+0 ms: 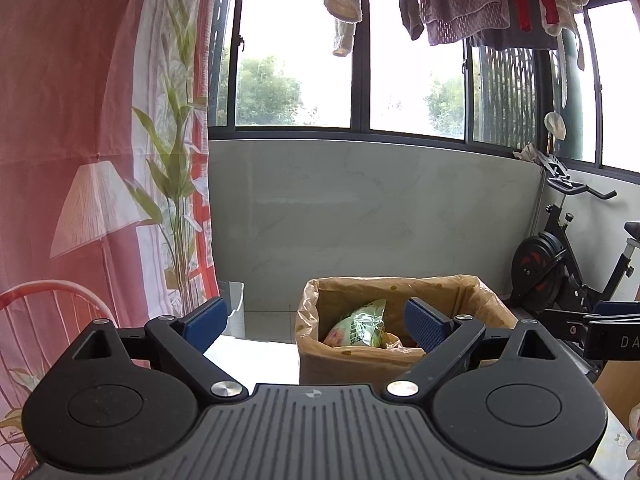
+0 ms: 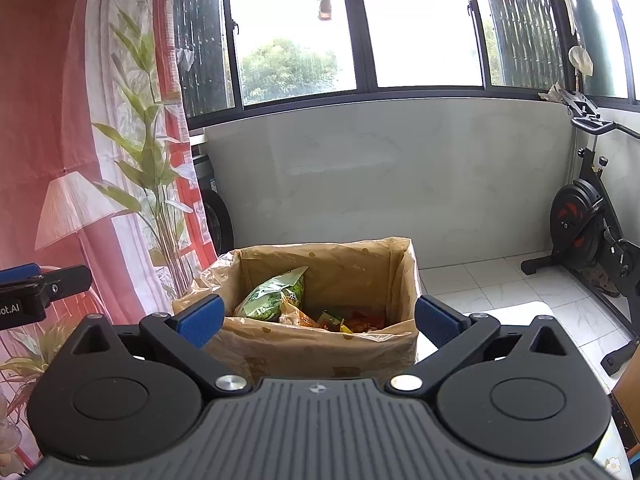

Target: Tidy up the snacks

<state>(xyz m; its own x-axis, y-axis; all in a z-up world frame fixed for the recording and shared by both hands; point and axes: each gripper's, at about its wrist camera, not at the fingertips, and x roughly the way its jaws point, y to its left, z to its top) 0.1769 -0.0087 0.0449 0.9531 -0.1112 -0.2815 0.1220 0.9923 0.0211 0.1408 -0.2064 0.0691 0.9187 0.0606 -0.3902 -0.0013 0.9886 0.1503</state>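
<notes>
Both grippers, left gripper (image 1: 316,326) and right gripper (image 2: 318,316), fingers spread wide, hold nothing.

A: Where does the left wrist view look from?

B: From just behind its own fingers (image 1: 425,325), level, facing the far window (image 1: 296,52), with the lined box (image 1: 352,364) near and right of centre.

A: And the right wrist view?

B: Same facing, set further right and tipped down more, so it sees deeper into the box (image 2: 320,344). Both share the box, window, printed curtain (image 1: 80,120) at left and exercise bike (image 2: 588,224) at right.
</notes>
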